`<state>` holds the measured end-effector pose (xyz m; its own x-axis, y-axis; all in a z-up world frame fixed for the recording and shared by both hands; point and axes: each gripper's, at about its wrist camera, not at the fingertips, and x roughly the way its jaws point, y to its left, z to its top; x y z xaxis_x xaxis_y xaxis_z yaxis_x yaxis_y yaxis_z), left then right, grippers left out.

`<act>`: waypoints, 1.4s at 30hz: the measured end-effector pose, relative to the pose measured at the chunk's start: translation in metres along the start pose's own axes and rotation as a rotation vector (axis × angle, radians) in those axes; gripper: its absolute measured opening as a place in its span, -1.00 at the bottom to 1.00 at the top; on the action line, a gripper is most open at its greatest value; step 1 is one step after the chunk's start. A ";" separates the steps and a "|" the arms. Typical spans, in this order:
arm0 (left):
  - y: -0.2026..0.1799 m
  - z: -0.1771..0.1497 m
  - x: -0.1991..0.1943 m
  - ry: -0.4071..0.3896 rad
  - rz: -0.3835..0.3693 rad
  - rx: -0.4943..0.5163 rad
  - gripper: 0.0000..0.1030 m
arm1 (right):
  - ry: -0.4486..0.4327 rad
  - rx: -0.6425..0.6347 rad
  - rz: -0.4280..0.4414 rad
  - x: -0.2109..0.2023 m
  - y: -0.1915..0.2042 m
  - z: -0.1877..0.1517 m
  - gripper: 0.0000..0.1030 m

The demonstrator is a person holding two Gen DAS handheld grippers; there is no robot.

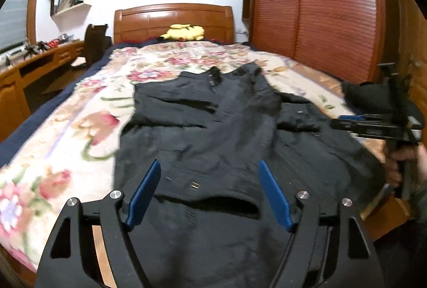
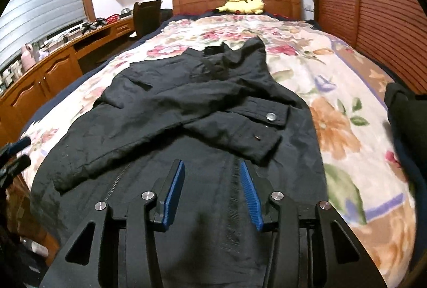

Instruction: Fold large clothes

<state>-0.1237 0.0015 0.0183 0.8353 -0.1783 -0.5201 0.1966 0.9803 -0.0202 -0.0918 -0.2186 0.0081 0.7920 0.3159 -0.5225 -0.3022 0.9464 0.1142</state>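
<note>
A large black jacket [image 1: 213,127] lies flat on the bed, collar toward the headboard, with both sleeves folded across its front [image 2: 186,111]. A metal snap button [image 2: 271,116] shows on one cuff. My left gripper [image 1: 209,167] is open and empty above the jacket's hem. My right gripper [image 2: 210,167] is open and empty above the jacket's lower front, by the zipper [image 2: 236,181]. The right gripper also shows in the left wrist view [image 1: 373,125], held by a hand at the bed's right side. The left gripper's tips show at the left edge of the right wrist view [image 2: 16,151].
The bed has a floral cover [image 2: 333,90] and a wooden headboard [image 1: 173,20] with a yellow plush toy [image 1: 185,32]. A wooden desk [image 2: 53,69] runs along the left. A wooden wardrobe [image 1: 320,7] stands on the right. Another dark garment [image 2: 403,106] lies at the bed's right edge.
</note>
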 end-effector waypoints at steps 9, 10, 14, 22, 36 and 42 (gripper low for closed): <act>0.036 0.004 0.065 0.147 0.068 -0.010 0.49 | 0.028 -0.055 0.009 0.016 0.026 -0.003 -0.12; 0.037 0.002 0.073 0.179 0.067 -0.017 0.49 | 0.037 -0.062 0.004 0.018 0.026 -0.002 -0.12; 0.036 -0.013 0.098 0.305 0.011 -0.023 0.49 | 0.052 -0.065 -0.011 0.025 0.026 0.000 -0.12; 0.023 -0.015 0.093 0.323 -0.031 0.011 -0.31 | 0.049 -0.043 -0.019 0.022 0.021 -0.002 -0.12; 0.046 0.035 0.038 0.088 0.086 0.031 -0.38 | 0.064 -0.051 -0.023 0.023 0.015 -0.006 -0.12; 0.055 0.015 0.019 0.064 0.013 -0.012 0.59 | 0.059 -0.048 -0.020 0.021 0.011 -0.006 -0.12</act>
<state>-0.0894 0.0504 0.0200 0.8030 -0.1596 -0.5742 0.1789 0.9836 -0.0233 -0.0819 -0.2020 -0.0060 0.7657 0.2912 -0.5734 -0.3131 0.9476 0.0632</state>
